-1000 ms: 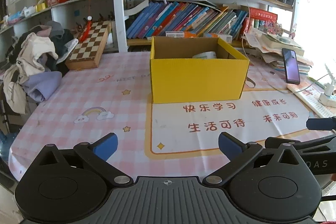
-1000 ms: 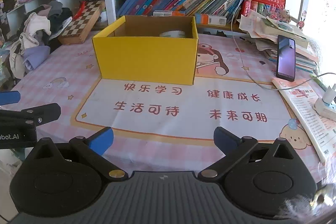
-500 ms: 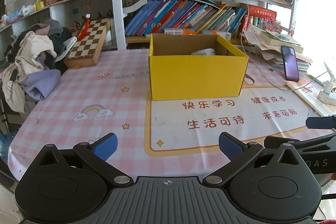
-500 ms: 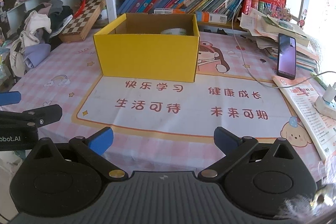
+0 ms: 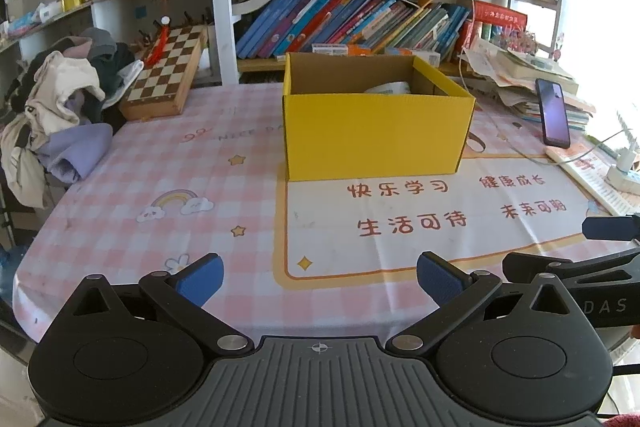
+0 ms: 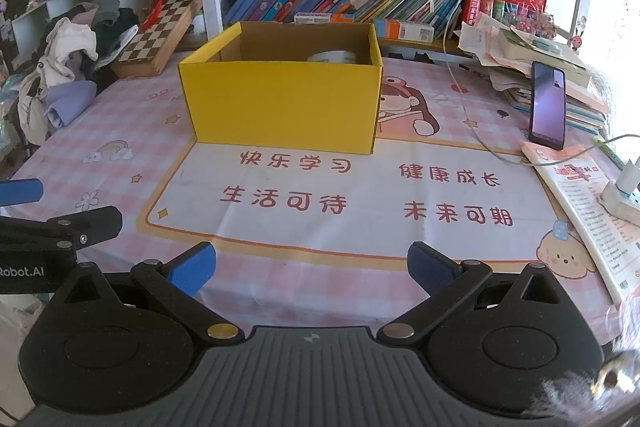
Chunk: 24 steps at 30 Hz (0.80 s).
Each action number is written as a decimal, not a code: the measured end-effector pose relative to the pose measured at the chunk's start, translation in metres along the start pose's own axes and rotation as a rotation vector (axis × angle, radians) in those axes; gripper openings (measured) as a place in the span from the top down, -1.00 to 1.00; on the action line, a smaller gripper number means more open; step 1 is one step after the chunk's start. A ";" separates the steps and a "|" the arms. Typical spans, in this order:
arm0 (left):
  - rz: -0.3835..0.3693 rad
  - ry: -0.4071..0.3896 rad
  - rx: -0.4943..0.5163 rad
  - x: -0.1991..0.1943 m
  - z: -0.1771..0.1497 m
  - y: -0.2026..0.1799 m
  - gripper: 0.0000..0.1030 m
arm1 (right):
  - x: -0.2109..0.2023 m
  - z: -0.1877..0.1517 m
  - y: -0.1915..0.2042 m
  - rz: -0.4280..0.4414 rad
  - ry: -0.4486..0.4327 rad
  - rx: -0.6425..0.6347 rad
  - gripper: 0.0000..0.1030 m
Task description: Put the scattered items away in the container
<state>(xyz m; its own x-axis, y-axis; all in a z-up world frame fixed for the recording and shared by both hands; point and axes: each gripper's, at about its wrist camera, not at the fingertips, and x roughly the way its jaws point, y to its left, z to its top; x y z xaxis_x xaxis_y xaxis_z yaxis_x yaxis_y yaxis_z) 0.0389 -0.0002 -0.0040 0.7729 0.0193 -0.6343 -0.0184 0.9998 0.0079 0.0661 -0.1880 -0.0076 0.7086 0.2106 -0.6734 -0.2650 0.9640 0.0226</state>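
A yellow cardboard box [image 5: 374, 137] [image 6: 284, 105] stands open-topped in the middle of the pink checked tablecloth. A white roll of tape [image 5: 388, 89] [image 6: 332, 57] shows inside it near the back right corner. My left gripper [image 5: 320, 277] hangs open and empty near the table's front edge, well short of the box. My right gripper [image 6: 312, 267] is open and empty too, beside the left one. Each gripper's body shows at the edge of the other's view. No loose items lie on the cloth between the grippers and the box.
A chessboard box [image 5: 168, 75] and a pile of clothes [image 5: 60, 107] sit at the back left. On the right are a phone [image 6: 548, 105], stacked papers, a booklet [image 6: 588, 203], a charging cable and a power strip [image 6: 622, 195]. Bookshelves [image 5: 352, 23] line the back.
Both grippers have drawn back slightly and risen, so the box looks a little farther away. Both stay open and nothing was picked up.
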 end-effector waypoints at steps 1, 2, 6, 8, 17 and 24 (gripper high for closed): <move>0.000 0.001 0.000 0.000 0.000 0.000 -1.00 | 0.000 0.000 0.000 0.000 0.001 0.000 -1.00; 0.001 0.002 -0.001 0.000 0.000 0.000 -1.00 | 0.000 0.000 0.000 0.000 0.002 0.000 -1.00; 0.006 0.015 -0.003 0.002 -0.001 0.001 -1.00 | 0.001 0.001 0.001 -0.001 0.005 -0.002 -1.00; 0.008 0.026 -0.004 0.004 -0.001 0.001 -1.00 | 0.001 0.001 0.002 -0.002 0.007 -0.002 -1.00; 0.007 0.020 0.003 0.004 -0.001 0.001 -1.00 | 0.004 0.001 0.002 -0.003 0.016 0.004 -1.00; 0.007 0.012 0.002 0.004 0.000 0.003 -1.00 | 0.006 0.002 0.001 -0.003 0.018 0.002 -1.00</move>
<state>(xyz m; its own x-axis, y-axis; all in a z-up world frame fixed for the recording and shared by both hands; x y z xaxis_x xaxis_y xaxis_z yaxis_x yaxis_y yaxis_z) 0.0417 0.0029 -0.0066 0.7652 0.0266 -0.6432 -0.0226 0.9996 0.0144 0.0716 -0.1852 -0.0105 0.6975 0.2053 -0.6866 -0.2620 0.9648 0.0223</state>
